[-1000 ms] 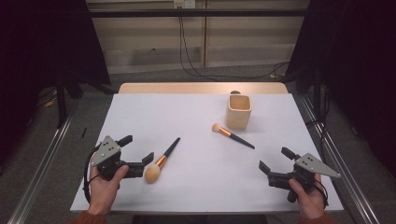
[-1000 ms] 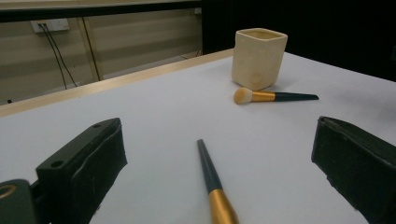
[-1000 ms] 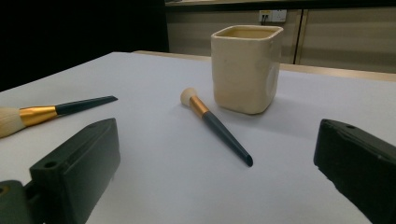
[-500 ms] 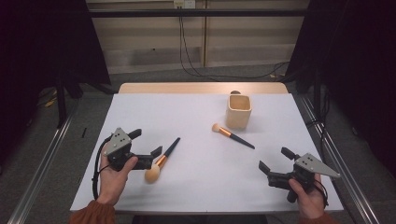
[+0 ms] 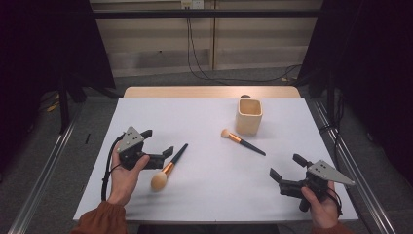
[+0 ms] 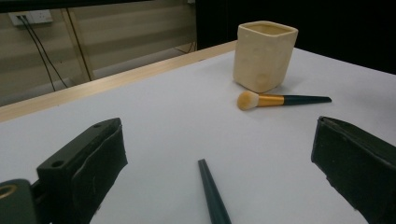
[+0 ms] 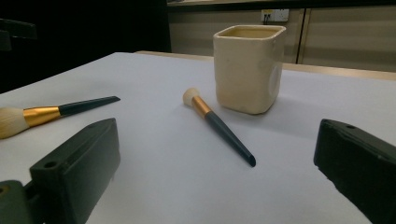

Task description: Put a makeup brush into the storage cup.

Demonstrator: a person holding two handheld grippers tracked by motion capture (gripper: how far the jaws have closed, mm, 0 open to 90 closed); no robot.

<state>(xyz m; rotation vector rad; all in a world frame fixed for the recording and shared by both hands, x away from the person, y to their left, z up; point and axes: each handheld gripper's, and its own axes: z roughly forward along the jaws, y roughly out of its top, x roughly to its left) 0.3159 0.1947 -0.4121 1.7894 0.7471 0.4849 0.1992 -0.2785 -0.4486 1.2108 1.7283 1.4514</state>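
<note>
Reaching is the step in hand: left gripper (image 5: 157, 145), jaws wide apart, straddles the dark handle of the large gold-banded makeup brush (image 5: 168, 165) at lower left of the high view. Next it must descend and clamp. Right gripper (image 5: 287, 174) waits, jaws spread.

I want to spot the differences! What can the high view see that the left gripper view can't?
High view: the person's left hand and right hand, the right hand-held gripper, and the near brush with its fluffy tip. Left gripper view: the left hand-held gripper up close, black jaws open, that brush's dark handle end seen between them. Both: the cream cup, the far brush and the white table.
</note>
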